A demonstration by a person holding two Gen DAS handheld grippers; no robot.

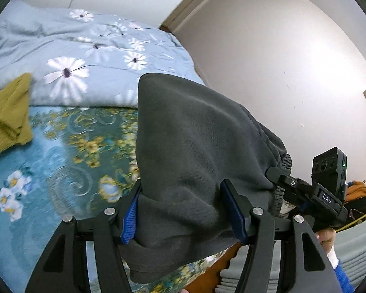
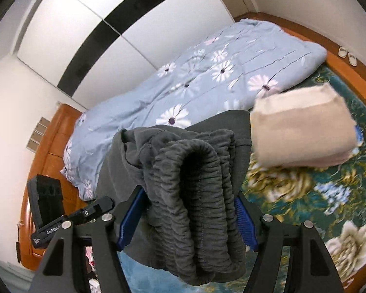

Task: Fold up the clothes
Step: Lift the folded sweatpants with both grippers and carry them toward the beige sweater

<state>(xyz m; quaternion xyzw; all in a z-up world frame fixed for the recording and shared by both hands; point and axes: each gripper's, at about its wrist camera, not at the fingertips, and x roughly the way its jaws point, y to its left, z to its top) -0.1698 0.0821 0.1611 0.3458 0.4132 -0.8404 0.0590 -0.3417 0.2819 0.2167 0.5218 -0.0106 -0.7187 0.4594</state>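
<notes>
We hold the grey pants [image 1: 197, 146] aloft in both tongs, above the near edge of the bed [image 2: 329, 195]. Left tongs [image 1: 183, 212]: clenched on a bunched fold of plain grey cloth, which fills the gap between the blue pads [image 1: 129, 222] and hangs below them. Right tongs [image 2: 188, 222]: clenched on the gathered elastic waistband [image 2: 195, 195], doubled over itself. The right tongs show at the right of the left view, close by, so we judge the pants already folded short, their long axis running from one pair of tongs to the other. The bed lies ahead of and below both, so the next move is likely a lowering forward onto the green flowered sheet [image 1: 68, 146].

Beyond the pants: a folded beige garment [image 2: 302, 131] on the sheet, right side; a mustard-yellow garment [image 1: 9, 119] to the left; then the blue daisy quilt [image 1: 90, 56] along the far side.

Hidden: the pants' lower edge and leg ends are cut off. The sheet and beige garment are motion-blurred. How many layers are gripped, we cannot tell.
</notes>
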